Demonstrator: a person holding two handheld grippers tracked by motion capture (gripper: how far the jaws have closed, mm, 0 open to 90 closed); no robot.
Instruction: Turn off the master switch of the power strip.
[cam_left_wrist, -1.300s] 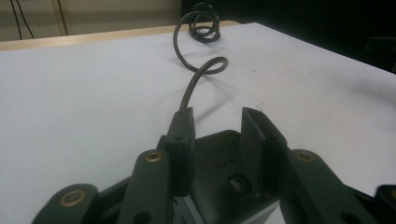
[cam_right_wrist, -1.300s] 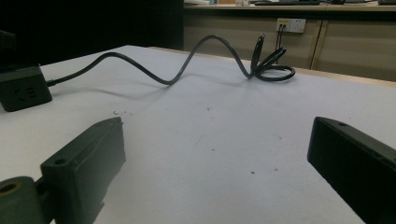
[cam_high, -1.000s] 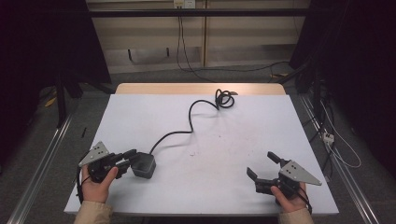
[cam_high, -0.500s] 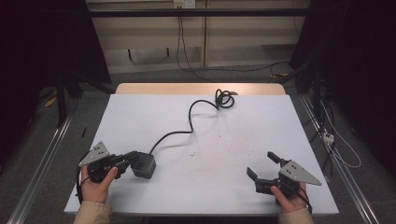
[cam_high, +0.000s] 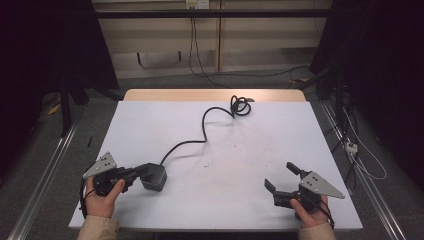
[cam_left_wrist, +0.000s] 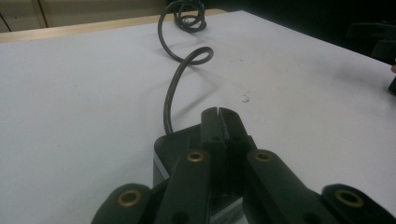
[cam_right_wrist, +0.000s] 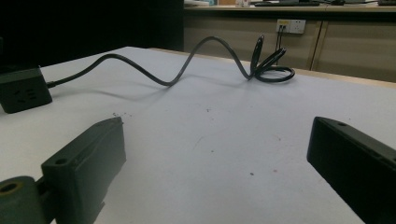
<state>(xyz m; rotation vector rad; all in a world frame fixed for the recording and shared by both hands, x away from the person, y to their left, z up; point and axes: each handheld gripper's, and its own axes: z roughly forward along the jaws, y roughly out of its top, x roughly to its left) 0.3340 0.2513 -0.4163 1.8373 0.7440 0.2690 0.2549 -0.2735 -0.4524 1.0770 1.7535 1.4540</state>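
Left claw (cam_high: 141, 172) just clenched empty over the power cube (cam_high: 155, 178), nudging it right; right claw (cam_high: 281, 181) released, idle.

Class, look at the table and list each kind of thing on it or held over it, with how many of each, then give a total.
Socket cube: 1
Black cable running from the cube to a coil at the far edge: 1
Hand-held tool: 2, left tool and right tool
Total: 4
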